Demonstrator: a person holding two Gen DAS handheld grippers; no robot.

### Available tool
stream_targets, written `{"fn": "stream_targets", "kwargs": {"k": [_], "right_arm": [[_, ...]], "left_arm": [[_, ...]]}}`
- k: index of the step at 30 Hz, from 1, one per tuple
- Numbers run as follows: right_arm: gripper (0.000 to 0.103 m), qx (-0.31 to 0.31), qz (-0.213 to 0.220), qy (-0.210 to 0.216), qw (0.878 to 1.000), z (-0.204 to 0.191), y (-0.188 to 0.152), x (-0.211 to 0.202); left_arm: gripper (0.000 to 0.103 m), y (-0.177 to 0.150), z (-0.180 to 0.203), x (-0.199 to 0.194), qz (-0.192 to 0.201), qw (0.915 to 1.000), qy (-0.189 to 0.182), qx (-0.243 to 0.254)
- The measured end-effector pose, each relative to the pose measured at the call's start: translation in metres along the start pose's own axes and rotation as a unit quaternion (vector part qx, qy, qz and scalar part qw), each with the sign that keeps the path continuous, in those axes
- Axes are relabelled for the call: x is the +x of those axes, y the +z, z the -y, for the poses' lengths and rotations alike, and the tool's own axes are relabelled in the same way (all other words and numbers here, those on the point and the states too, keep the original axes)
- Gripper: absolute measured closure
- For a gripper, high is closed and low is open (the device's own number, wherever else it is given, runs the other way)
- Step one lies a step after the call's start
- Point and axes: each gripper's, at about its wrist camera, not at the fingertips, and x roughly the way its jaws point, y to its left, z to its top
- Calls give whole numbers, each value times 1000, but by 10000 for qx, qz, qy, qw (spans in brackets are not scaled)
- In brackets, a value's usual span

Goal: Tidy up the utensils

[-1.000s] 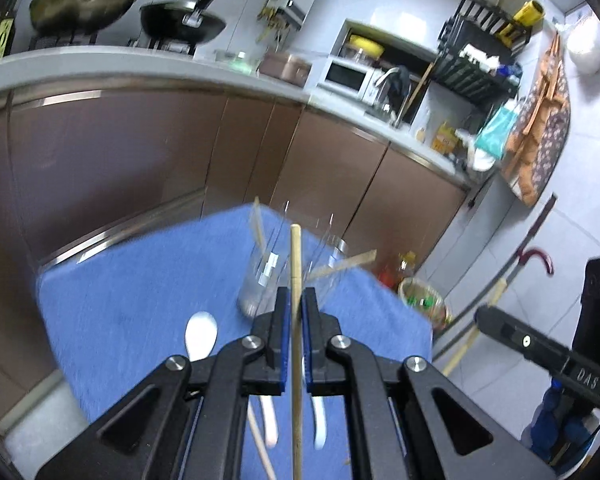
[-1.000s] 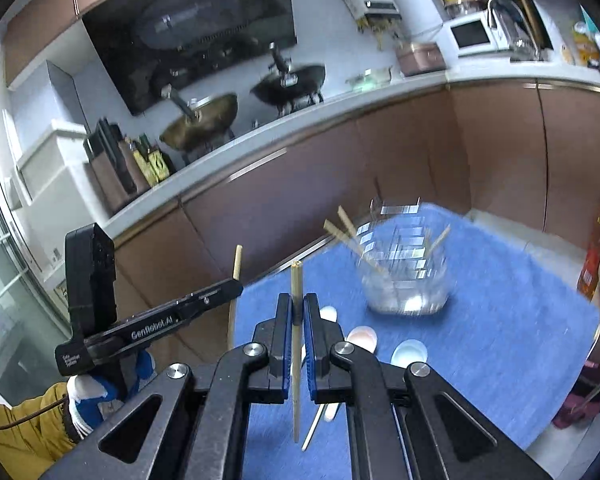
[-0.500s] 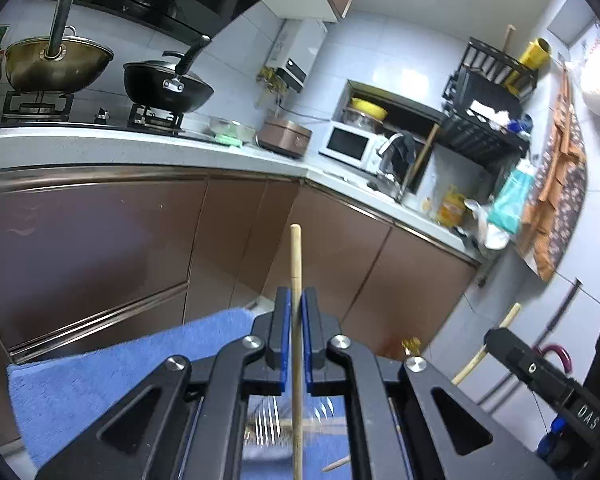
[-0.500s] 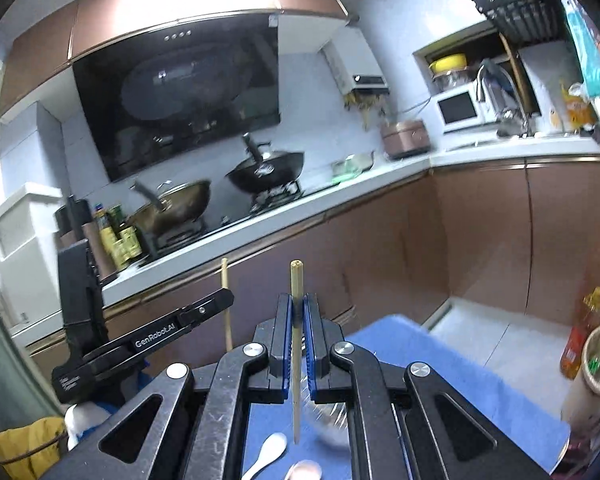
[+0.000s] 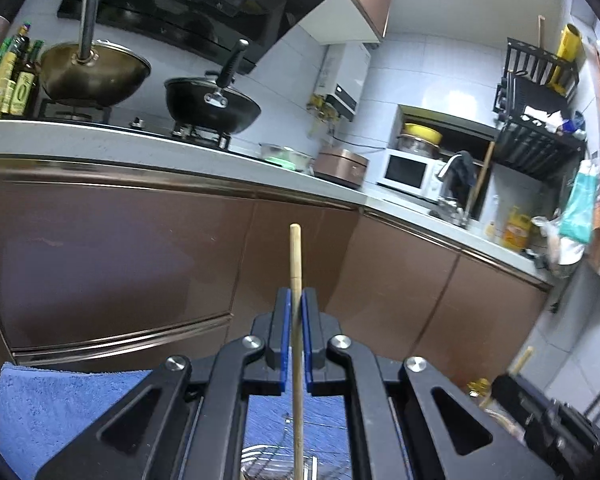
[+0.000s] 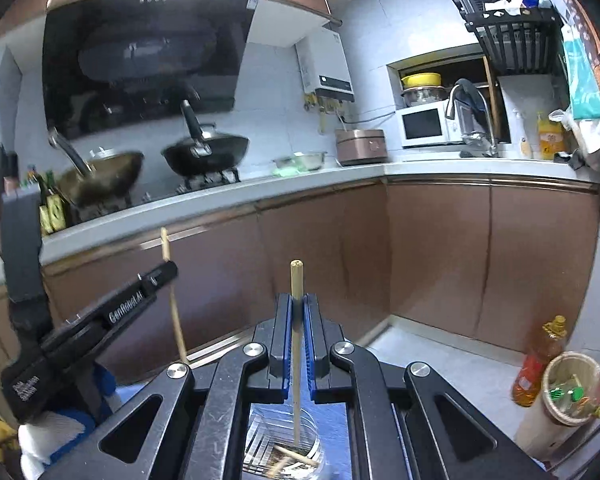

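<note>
Now, in the left wrist view, the left hand-held gripper [image 5: 295, 300] is clamped on an upright wooden chopstick [image 5: 296, 264], above a clear holder [image 5: 284, 468] at 6 o'clock on the blue-covered tabletop [image 5: 60, 400]. Through the right wrist view, the right hand-held gripper [image 6: 298, 306] pinches another chopstick [image 6: 296, 280], its lower end inside the clear holder [image 6: 312, 444] at 6 o'clock.

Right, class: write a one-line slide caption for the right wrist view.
Right gripper clamps an upright wooden chopstick above a clear glass holder in a kitchen.

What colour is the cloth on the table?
Blue; the cloth shows best in the left wrist view.
</note>
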Motion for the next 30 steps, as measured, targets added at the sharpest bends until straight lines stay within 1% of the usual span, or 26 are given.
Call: {"fn": "stream_targets", "kwargs": {"k": [2,5,6,7,8,10,12,14,16,18,21,25,28,30], "right_arm": [[96,-24,-117,-33,9999,1,-9,5],[95,50,-223,35,9997,6,-17,4],[94,56,-214,38,9997,7,-18,1],[90,74,-190,48,9998,8,-18,-5],[87,124,-152,78,9998,10,-17,-12],[85,180,-62,97,9998,14,-13,-24],[81,226,20,115,9997,16,-8,-37],[72,292,138,102,9994,18,-5,-59],[67,338,207,81,9992,17,-2,-74],[66,367,249,70,9990,17,-1,-91],[66,379,299,64,9988,12,-2,-118],[66,367,242,109,9990,3,-8,-144],[66,345,166,188,9991,-6,-15,-159],[66,334,95,205,9992,-10,-21,-165]], "left_arm": [[96,-15,-1,3,25,10000,68,45],[95,-26,-5,4,-97,9998,116,97],[91,-27,-6,2,-135,9998,121,120],[88,-27,-6,-2,-180,9996,125,173],[85,-26,-6,-5,-189,9995,119,213],[81,-20,-6,-18,-206,9992,68,321],[74,-14,-6,-31,-268,9989,26,386],[69,-8,-8,-47,-392,9983,-31,442],[66,-2,-13,-64,-541,9974,-71,473],[62,2,-17,-76,-698,9962,-147,504],[62,3,-25,-100,-1029,9920,-336,652],[62,-2,-38,-123,-1391,9867,-452,711],[62,-8,-52,-142,-1646,9826,-473,716],[62,-12,-60,-153,-1729,9813,-447,725]]}}
